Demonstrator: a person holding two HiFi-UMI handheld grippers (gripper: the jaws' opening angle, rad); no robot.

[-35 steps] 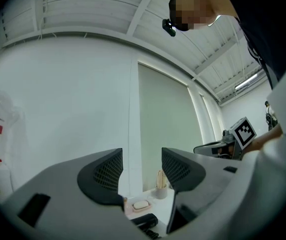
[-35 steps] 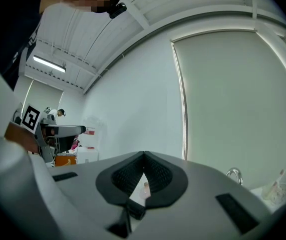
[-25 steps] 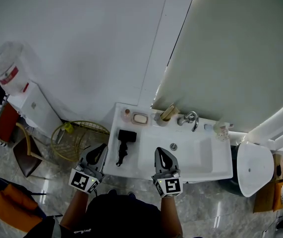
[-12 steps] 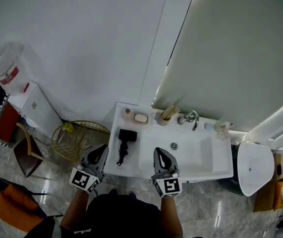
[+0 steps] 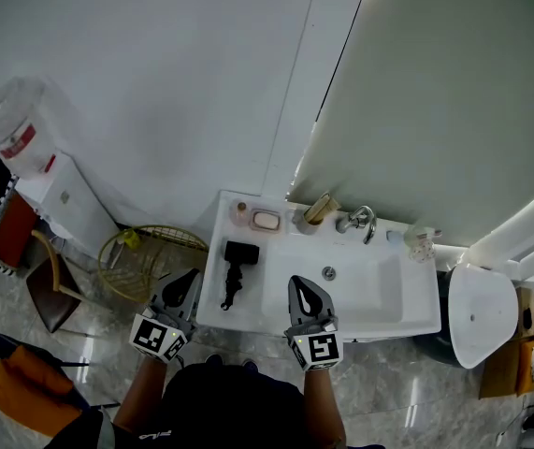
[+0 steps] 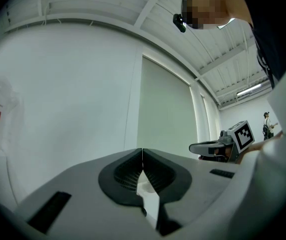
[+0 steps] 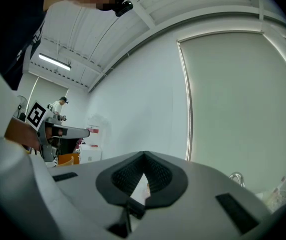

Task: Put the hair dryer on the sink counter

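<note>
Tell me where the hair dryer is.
In the head view the hair dryer lies on the left end of the counter, left of the basin, between the soap dish and the left gripper.
</note>
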